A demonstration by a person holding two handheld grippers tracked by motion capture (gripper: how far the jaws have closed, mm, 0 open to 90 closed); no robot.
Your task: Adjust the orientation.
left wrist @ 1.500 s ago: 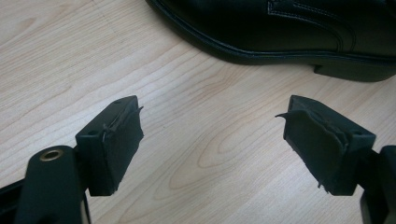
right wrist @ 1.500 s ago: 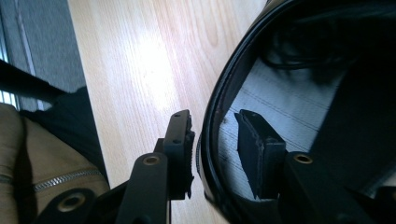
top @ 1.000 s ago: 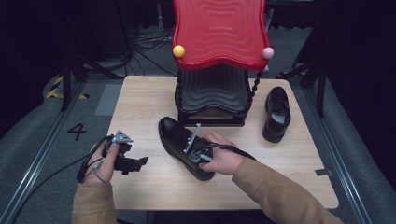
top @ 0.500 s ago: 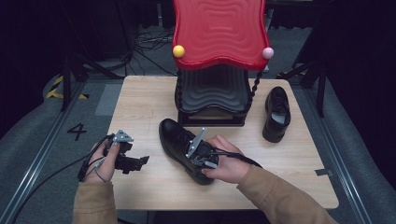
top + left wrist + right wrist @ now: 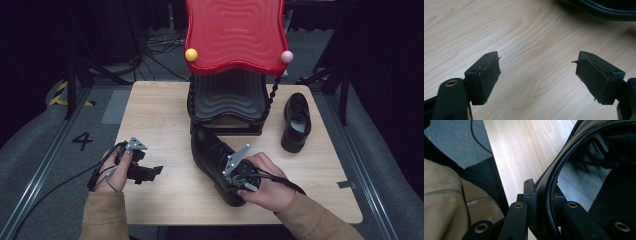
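Firmly gripped: black shoe (image 5: 215, 160).

We see our right gripper (image 5: 234, 176), clamped on the black dress shoe's (image 5: 215, 161) collar, has swung the shoe: its toe now points up toward the black stand (image 5: 227, 102), nearly touching its base.

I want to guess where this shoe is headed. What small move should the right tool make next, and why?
Probably keep carrying the black shoe toward the dark lower shelf of the red-topped rack. The right tool is clamped on the shoe's heel rim, the toe already points at the shelf, and the left tool is open over bare table.
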